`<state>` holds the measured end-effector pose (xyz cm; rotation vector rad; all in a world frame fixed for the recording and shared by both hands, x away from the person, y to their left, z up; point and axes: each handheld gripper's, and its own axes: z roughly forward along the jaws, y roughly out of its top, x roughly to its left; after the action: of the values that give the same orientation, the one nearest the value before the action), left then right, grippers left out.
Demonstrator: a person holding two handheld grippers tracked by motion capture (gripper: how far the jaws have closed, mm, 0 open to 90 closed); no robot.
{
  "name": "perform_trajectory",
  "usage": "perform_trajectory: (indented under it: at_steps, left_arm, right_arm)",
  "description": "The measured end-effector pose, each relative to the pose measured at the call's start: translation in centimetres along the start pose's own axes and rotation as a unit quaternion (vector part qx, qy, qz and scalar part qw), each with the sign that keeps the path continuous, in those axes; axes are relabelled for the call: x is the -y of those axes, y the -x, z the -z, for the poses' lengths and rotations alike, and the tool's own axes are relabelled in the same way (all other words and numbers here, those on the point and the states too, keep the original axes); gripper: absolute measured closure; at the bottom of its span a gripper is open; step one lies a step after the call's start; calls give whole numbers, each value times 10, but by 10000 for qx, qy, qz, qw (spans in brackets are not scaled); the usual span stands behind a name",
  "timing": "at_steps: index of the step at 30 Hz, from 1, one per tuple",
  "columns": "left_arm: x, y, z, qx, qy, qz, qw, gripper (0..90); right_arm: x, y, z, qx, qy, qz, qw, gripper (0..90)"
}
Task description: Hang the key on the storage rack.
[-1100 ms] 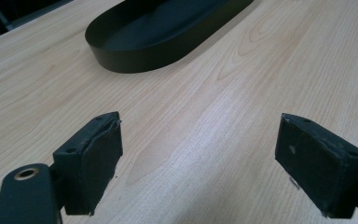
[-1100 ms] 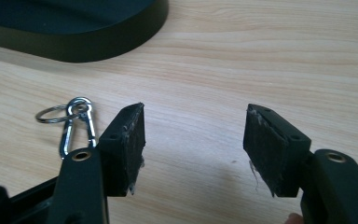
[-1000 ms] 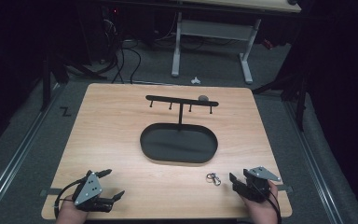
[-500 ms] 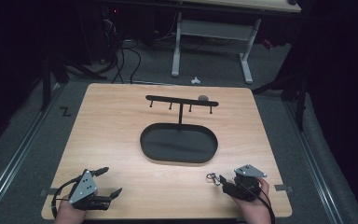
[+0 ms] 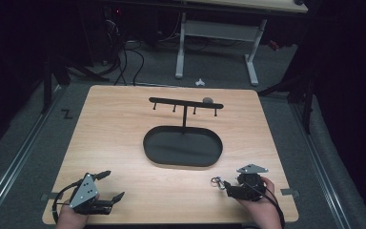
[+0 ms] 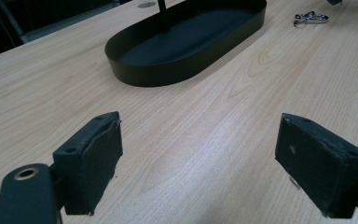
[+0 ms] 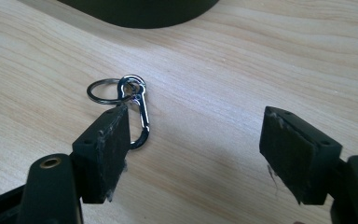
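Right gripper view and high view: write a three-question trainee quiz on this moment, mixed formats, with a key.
1. True or false: the right gripper is shut on the carabiner keyring.
2. Multiple choice: the black oval tray lies (A) at the table's left edge, (B) near its middle, (C) on the floor.
3. Fill in: above the tray stands a black ____ with hooks.

Key: 1 false, its jaws stand open with the keyring beside one; 2 B; 3 rack.
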<state>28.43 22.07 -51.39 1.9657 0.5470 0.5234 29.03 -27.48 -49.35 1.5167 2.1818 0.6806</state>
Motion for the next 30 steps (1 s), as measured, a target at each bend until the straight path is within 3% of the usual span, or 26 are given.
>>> perform_trajectory:
  at_steps: [5,13,22,30]
  left_arm:
    - [0,0,-1,18,-17,19,10000,153]
    - [0,1,-1,32,-29,10,10000,153]
    - [0,1,-1,62,-37,8,10000,153]
    - [0,1,-1,72,-48,-14,10000,153]
  right_arm:
    - [-6,6,1,-87,-325,-46,9994,207]
    - [-13,6,-2,-110,-815,104,9966,198]
    - [-25,0,-4,-51,-1302,321,9910,216]
    - [-37,3,-6,-154,-1736,253,9844,216]
